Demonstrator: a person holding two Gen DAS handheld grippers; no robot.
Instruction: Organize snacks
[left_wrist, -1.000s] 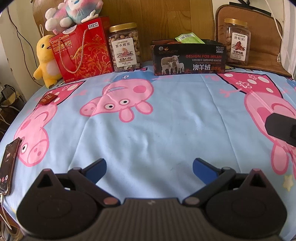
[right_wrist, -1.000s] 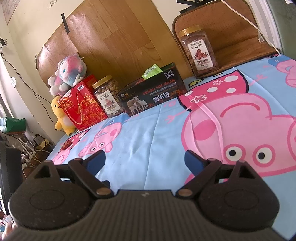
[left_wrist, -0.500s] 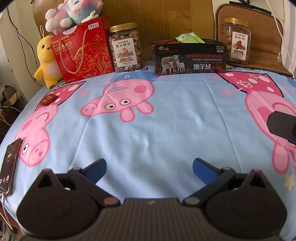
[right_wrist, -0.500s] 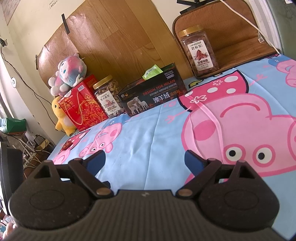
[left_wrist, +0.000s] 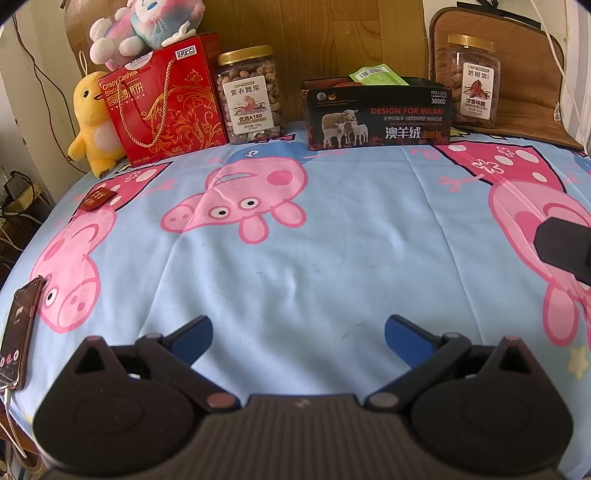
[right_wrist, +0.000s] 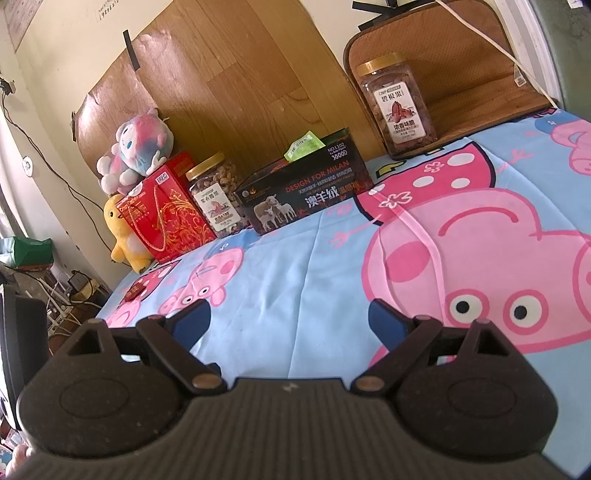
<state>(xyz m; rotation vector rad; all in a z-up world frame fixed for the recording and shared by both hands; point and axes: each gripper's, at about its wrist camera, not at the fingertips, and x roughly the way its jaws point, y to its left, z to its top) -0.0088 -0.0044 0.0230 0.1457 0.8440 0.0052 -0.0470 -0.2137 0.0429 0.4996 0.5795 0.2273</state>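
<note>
Since a second ago my left gripper (left_wrist: 297, 334) has eased slightly forward, so the row at the back sits a little lower in its view; my right gripper (right_wrist: 290, 319) has barely shifted. Both claws are spread wide with nothing between the fingers. I take the black box (left_wrist: 376, 112) as my landmark: a green packet (left_wrist: 376, 76) pokes out of its top, the cashew jar (left_wrist: 251, 94) stands just left of it, the red gift box (left_wrist: 166, 99) beyond that jar, and the pecan jar (left_wrist: 472, 81) to its right. A small red packet (left_wrist: 96, 197) lies well left of the box, nearer me.
</note>
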